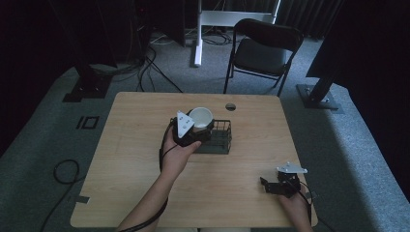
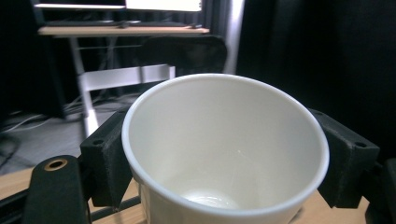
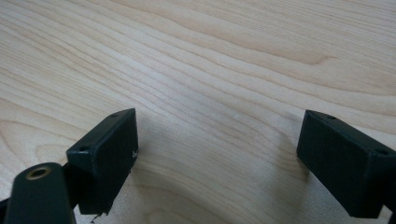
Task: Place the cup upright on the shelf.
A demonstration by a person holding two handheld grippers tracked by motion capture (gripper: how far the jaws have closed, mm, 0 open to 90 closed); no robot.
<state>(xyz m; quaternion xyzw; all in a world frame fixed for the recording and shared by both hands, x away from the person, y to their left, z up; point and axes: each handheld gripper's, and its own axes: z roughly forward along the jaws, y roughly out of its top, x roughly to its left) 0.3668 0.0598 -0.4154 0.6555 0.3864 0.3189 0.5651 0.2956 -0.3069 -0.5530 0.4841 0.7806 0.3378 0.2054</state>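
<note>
A white paper cup (image 1: pixel 200 117) stands upright with its mouth up, and my left gripper (image 1: pixel 199 126) is shut on it. In the left gripper view the cup (image 2: pixel 224 154) is empty, with the black fingers (image 2: pixel 105 158) pressed on both its sides. The cup is held at the left end of a black wire basket (image 1: pixel 220 139) in the middle of the table; whether it rests inside the basket I cannot tell. My right gripper (image 1: pixel 270 186) lies low near the table's front right corner. Its jaws are open over bare wood in the right gripper view (image 3: pixel 219 158).
The wooden table (image 1: pixel 145 193) has a small round hole (image 1: pixel 230 107) near its far edge. A black folding chair (image 1: pixel 263 50) stands behind the table. Cables lie on the grey floor at the left.
</note>
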